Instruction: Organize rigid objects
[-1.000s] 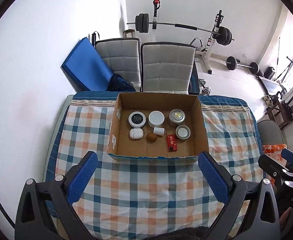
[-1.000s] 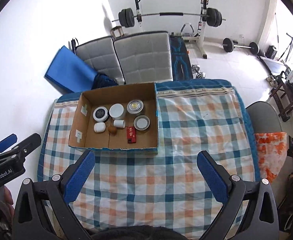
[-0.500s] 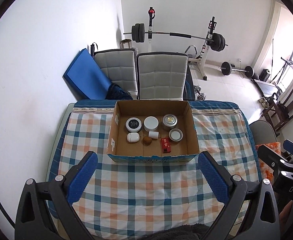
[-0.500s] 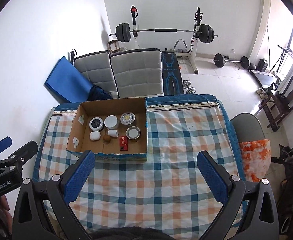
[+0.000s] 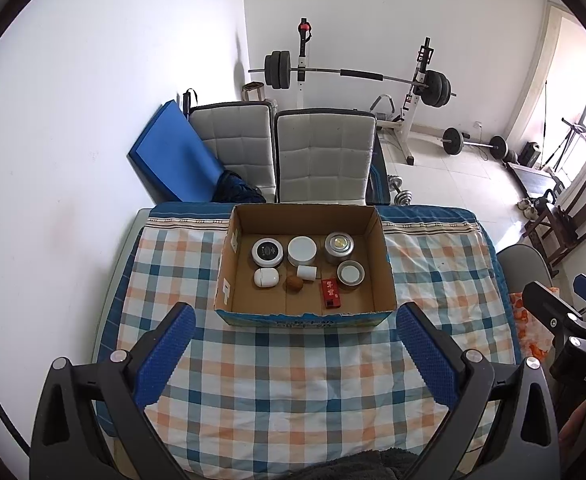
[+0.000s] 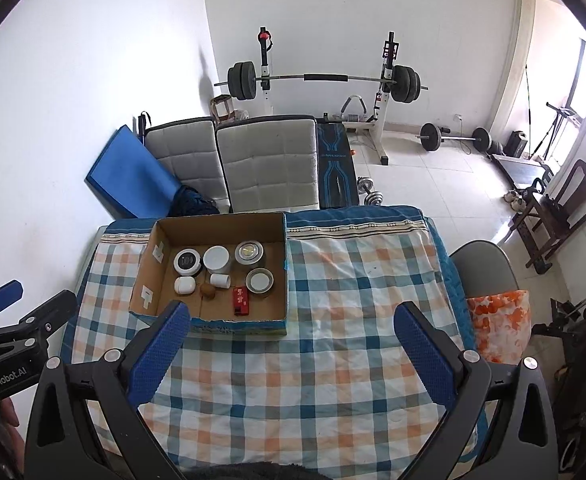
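An open cardboard box [image 5: 389, 280] sits on the far half of the desk [image 5: 293, 380] under a checked cloth, holding a black-lidded tin [image 5: 267, 251], a white-lidded jar [image 5: 302, 249], a metal tin [image 5: 339, 245], a small round tin [image 5: 350, 273], a white capsule [image 5: 266, 278], a small white cylinder [image 5: 307, 272], a brown ball [image 5: 294, 283] and a red box [image 5: 331, 292]. The left tool [image 5: 293, 344] hangs above the near cloth with its blue pads spread wide and empty, and the right tool [image 6: 289, 340] is likewise wide apart and holds nothing. Behind the desk stand two grey chairs [image 5: 325, 156], a blue mat [image 5: 173, 164] and a barbell rack [image 5: 357, 76].
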Available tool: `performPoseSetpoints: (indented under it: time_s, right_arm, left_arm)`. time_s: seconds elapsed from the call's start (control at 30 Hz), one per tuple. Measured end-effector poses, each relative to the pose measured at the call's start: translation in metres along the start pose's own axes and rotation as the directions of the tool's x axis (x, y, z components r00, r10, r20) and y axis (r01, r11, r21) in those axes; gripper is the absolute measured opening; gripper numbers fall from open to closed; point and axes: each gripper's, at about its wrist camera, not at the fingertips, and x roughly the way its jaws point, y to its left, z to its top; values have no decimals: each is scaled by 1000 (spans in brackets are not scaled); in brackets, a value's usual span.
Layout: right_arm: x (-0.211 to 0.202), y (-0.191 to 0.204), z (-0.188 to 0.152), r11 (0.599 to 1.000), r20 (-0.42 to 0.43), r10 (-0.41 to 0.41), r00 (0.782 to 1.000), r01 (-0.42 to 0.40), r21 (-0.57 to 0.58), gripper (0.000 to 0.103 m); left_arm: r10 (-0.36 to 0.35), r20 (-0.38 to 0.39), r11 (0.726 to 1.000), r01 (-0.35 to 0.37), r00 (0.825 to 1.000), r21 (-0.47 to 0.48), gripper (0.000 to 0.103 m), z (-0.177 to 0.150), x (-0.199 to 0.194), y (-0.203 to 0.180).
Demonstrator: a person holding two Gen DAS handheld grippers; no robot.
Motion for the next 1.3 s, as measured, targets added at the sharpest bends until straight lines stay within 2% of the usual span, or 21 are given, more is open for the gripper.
performPoseSetpoints:
  time_s: [1.3]
  right_arm:
    - [-2, -2, 6, 998, 16, -27, 1000, 26, 54, 103]
  left_arm:
    - [-6, 10, 1000, 6, 1000, 1, 103, 9, -1, 4]
